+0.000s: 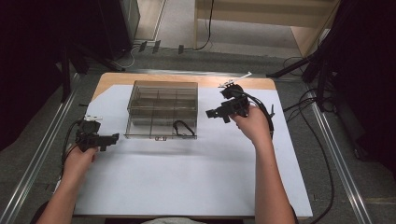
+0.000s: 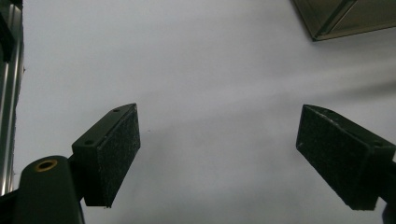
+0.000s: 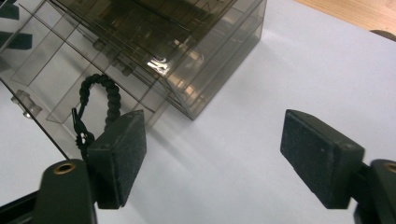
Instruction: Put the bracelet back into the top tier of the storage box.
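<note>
The bench [image 1: 196,186] is a pale wooden slab with rounded far corners, covered almost edge to edge by a smooth, matte white sheet [image 1: 187,163] that leaves only a strip of wood bare at the back. On the sheet's far-left part sits a smoky, translucent plastic organiser box [image 1: 161,109], rectangular, hard-edged and glossy, split by thin walls into a grid of compartments; its flat lid lies open toward the person with a small clasp at the front edge. On that lid, at its right end, rests a black braided cord bracelet [image 1: 184,127] (a knotted, ropy loop with a small clip at one end), also seen through the tinted plastic in the right gripper view [image 3: 100,100].

The right gripper [image 1: 211,113] is held above the sheet just right of the box, pointing left toward it; its two blocky black jaws, faced with coarse, felt-like pads [image 3: 122,156], stand wide apart with nothing between them. The left gripper [image 1: 113,136] hovers low over the sheet left of the box's front corner, its jaws likewise spread wide and empty, with rough dark pads [image 2: 114,156].
</note>
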Available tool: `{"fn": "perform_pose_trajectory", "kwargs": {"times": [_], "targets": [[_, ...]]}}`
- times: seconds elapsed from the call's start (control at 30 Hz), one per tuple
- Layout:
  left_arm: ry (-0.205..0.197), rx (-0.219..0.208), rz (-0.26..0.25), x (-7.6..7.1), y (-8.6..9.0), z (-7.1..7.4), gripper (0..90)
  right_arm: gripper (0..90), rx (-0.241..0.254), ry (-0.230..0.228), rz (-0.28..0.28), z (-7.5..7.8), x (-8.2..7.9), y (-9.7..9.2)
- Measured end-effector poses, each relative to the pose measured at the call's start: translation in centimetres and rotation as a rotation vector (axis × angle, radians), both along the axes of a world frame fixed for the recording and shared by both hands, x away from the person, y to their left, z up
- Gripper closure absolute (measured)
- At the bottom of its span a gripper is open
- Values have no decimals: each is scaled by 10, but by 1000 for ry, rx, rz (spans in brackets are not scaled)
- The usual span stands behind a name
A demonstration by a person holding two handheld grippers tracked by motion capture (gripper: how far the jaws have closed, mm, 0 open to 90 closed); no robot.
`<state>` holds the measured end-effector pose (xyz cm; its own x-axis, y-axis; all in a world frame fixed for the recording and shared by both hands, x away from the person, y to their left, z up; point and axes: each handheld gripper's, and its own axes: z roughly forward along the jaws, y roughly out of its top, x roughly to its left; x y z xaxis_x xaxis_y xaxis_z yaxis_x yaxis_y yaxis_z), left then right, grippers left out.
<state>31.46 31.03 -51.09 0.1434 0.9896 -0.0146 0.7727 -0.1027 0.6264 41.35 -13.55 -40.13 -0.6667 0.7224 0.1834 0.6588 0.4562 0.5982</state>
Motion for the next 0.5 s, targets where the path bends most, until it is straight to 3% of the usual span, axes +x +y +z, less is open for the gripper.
{"fn": "perform_pose_trajectory", "kwargs": {"times": [0.23,0.5], "targets": [[-3,-1,0,0,0,0,148,225,-17,-30,-35,-4,4,-21],[-3,1,-2,0,0,0,148,225,-26,-25,-65,-9,7,-37]]}}
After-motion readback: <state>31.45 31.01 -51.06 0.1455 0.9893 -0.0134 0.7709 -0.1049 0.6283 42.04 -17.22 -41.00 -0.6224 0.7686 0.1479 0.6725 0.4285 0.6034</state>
